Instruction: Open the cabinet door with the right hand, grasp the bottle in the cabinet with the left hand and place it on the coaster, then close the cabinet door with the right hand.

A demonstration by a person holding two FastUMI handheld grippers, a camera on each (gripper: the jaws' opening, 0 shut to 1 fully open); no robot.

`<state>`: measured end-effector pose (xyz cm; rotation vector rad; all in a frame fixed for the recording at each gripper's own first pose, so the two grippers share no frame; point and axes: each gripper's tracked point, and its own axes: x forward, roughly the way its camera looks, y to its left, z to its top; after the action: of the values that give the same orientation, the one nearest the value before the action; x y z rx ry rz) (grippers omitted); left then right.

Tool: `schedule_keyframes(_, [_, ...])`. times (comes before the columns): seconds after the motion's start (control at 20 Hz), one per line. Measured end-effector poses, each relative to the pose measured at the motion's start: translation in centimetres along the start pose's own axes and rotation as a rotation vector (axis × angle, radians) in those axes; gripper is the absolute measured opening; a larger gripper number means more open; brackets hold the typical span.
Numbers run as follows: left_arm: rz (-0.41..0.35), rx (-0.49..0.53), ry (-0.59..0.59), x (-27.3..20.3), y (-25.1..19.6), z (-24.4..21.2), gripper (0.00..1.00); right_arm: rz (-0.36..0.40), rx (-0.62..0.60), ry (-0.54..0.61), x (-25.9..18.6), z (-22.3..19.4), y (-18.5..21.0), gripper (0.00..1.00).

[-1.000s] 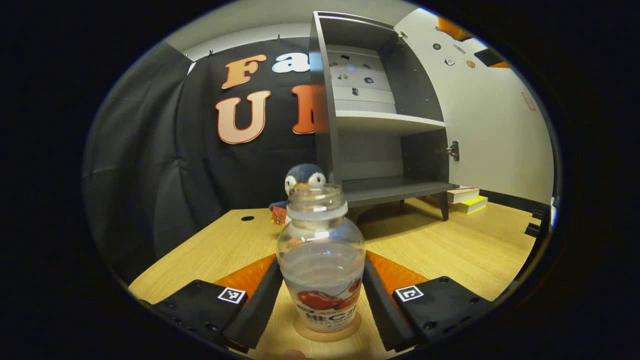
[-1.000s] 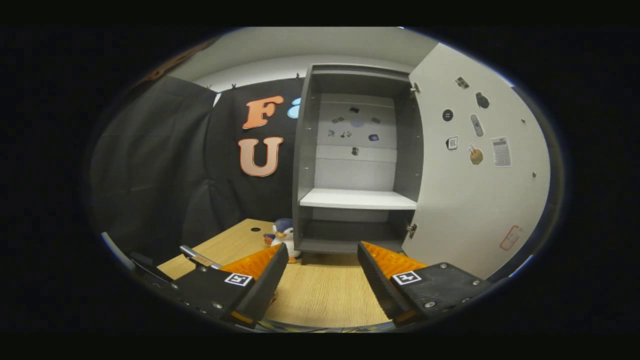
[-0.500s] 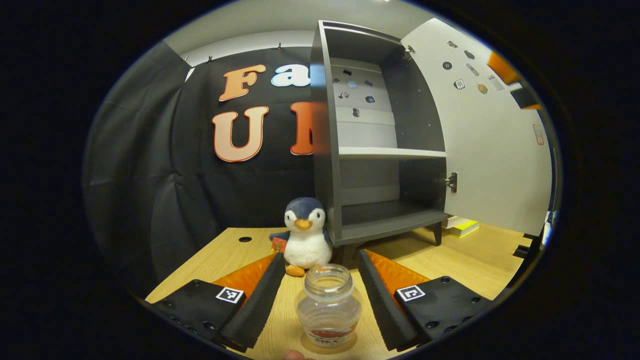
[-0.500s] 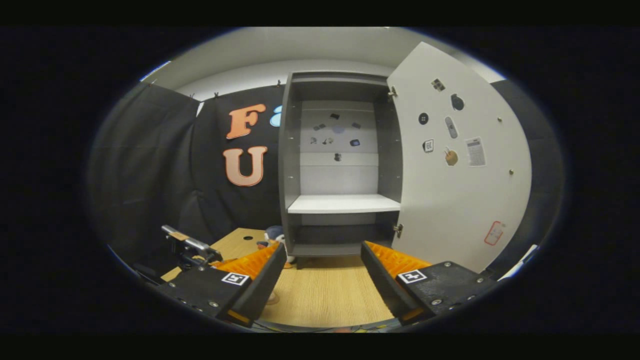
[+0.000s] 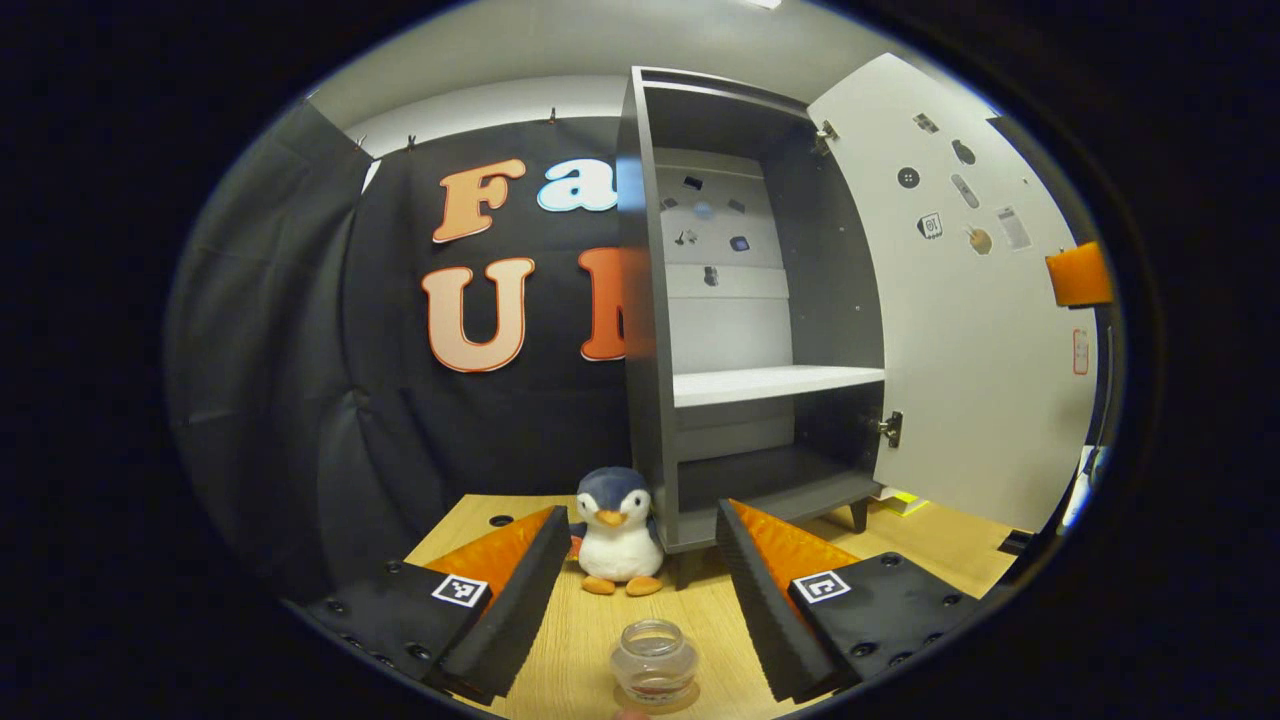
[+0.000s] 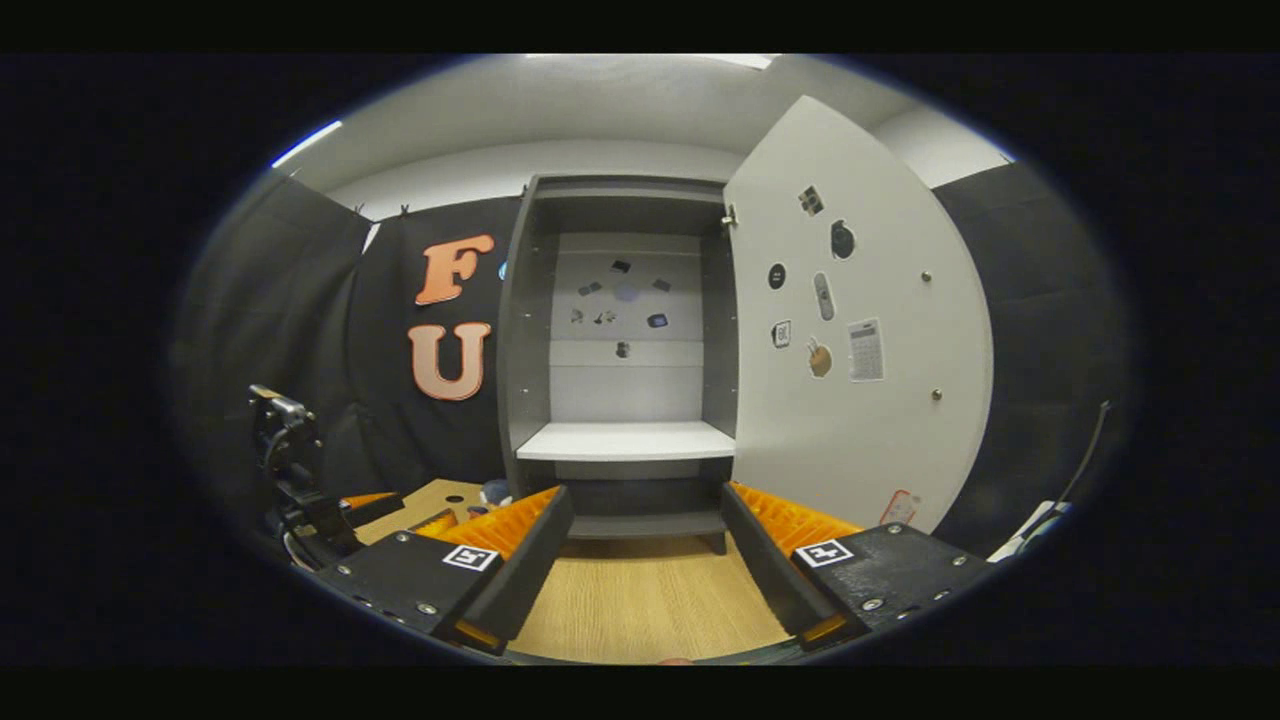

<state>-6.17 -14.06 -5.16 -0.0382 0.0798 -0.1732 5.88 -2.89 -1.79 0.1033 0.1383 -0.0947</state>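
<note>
Left gripper view puts my left gripper (image 5: pixel 632 585) wide apart and holding nothing, its fingers flanking bare wood, with the bottle (image 5: pixel 654 664) standing upright low between them near the bottom edge. A second ago that bottle filled the space between my fingers; half a second ago it had shrunk, and now it is small and well below me, so I have let go and drawn back and up. It sits on the coaster (image 5: pixel 661 700), of which I see only a thin pale sliver under its base, so I judge the placing done. Right gripper view has my right gripper (image 6: pixel 646 565) spread too, gripping nothing, facing the cabinet (image 6: pixel 620 350) squarely, and the cabinet door (image 6: pixel 870 400) now sits nearer the middle than before, which tells me I am lining up for the closing push. That door is a flat, pale, smooth panel hung on metal hinges and dotted with small stickers; the carcass is matte dark grey with a light shelf. The bottle is clear, rounded plastic with an uncapped mouth, light and easy to tip. A soft plush penguin (image 5: pixel 617 530) stands just beside the cabinet on the wood-grain table (image 6: pixel 640 610).
</note>
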Motion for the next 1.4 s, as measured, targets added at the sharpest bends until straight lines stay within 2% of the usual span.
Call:
schedule_keyframes(0.1, [0.003,0.014,-0.017,-0.4,-0.5,2.2,0.95,-0.011,0.004,-0.003,0.0,0.2,-1.1,0.92])
schedule_keyframes(0.3, [0.002,-0.021,-0.021,-1.2,-1.8,5.4,0.95,-0.037,-0.004,-0.004,-0.5,0.0,-3.5,0.92])
schedule_keyframes(0.5, [0.017,0.004,-0.058,-2.1,-3.0,8.2,0.95,-0.069,0.019,-0.012,-1.3,0.4,-5.4,0.92])
schedule_keyframes(0.65, [0.01,0.023,-0.068,-2.6,-4.6,8.8,0.95,-0.079,0.036,-0.017,-2.4,0.4,-7.2,0.92])
schedule_keyframes(0.8, [-0.004,-0.009,-0.054,-2.6,-6.0,8.9,0.95,-0.112,0.018,-0.03,-3.5,1.0,-10.0,0.92])
schedule_keyframes(1.1, [0.024,-0.029,-0.06,-2.4,-6.6,9.8,0.95,-0.349,-0.036,-0.036,-4.9,1.8,-18.5,0.92])
schedule_keyframes(1.2, [0.041,-0.023,-0.059,-2.5,-6.4,9.8,0.95,-0.367,-0.035,-0.031,-4.8,1.9,-20.0,0.92])
schedule_keyframes(1.3, [0.06,-0.019,-0.056,-2.7,-6.0,9.8,0.95,-0.347,-0.036,-0.033,-4.3,2.2,-20.4,0.92])
schedule_keyframes(1.35, [0.071,-0.019,-0.054,-2.9,-5.9,9.6,0.95,-0.328,-0.037,-0.033,-4.1,2.4,-20.3,0.87])
schedule_keyframes(1.4, [0.082,-0.019,-0.049,-3.1,-5.6,9.5,0.95,-0.311,-0.044,-0.039,-3.8,2.6,-20.4,0.92])
